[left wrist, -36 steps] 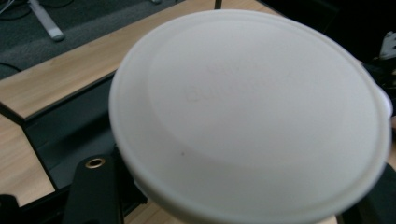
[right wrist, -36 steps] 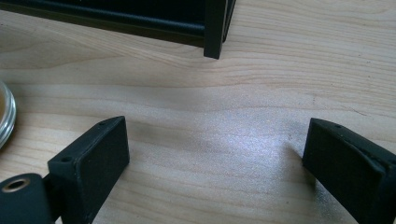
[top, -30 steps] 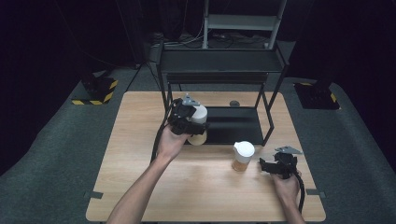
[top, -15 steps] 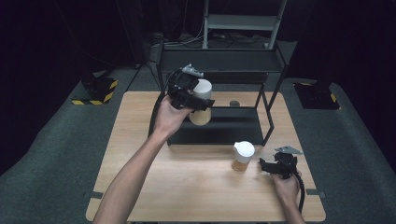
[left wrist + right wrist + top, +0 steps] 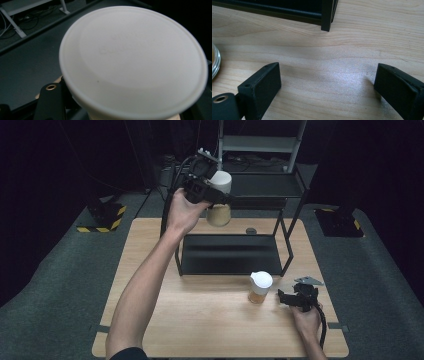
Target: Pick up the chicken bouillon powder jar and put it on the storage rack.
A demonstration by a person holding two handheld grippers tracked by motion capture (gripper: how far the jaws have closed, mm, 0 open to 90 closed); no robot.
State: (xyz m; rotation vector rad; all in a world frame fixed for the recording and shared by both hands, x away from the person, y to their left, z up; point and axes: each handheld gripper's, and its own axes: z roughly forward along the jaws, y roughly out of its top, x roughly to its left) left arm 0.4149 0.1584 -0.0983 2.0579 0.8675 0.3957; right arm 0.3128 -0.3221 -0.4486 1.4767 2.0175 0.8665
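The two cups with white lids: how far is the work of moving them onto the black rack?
Done: no cup stands on the black rack yet. In hand: the left gripper is shut on the lifted cup, held in the air near the top shelf. Left: the second cup stands on the table beside the open right gripper.

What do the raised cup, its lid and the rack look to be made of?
Cup: probably clear plastic; tan contents show through the wall. Lid: matte white plastic, seemingly moulded, with faint raised lettering. Rack: thin black bars and shelves, likely painted metal, dull sheen.
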